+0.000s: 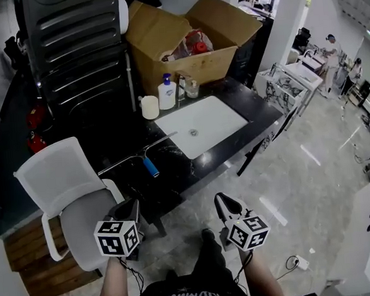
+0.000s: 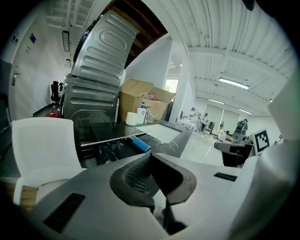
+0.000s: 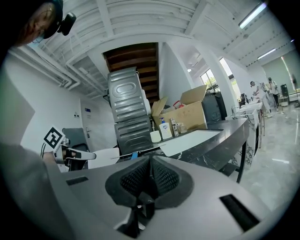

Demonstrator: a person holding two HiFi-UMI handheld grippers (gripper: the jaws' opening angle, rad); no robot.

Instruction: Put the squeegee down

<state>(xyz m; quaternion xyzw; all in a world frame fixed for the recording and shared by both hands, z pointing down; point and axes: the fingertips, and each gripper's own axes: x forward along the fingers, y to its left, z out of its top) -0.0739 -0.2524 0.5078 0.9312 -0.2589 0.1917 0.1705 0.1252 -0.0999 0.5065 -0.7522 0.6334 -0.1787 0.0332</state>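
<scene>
Left tongs (image 1: pixel 128 206) and right tongs (image 1: pixel 224 199) are closed, empty; only the head view shows the whole squeegee (image 1: pixel 141 158).

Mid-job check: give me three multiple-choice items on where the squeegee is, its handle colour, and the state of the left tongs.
1. The squeegee lies: A on the counter; B on the chair; C in the box.
2. Its handle is: A red; B blue; C green.
3. The left tongs are: A shut, empty; B shut on the squeegee; C wide open.
Key: 1 A, it lies flat on the black top; 2 B, the grip shows blue; 3 A, the pads meet with nothing between them.
</scene>
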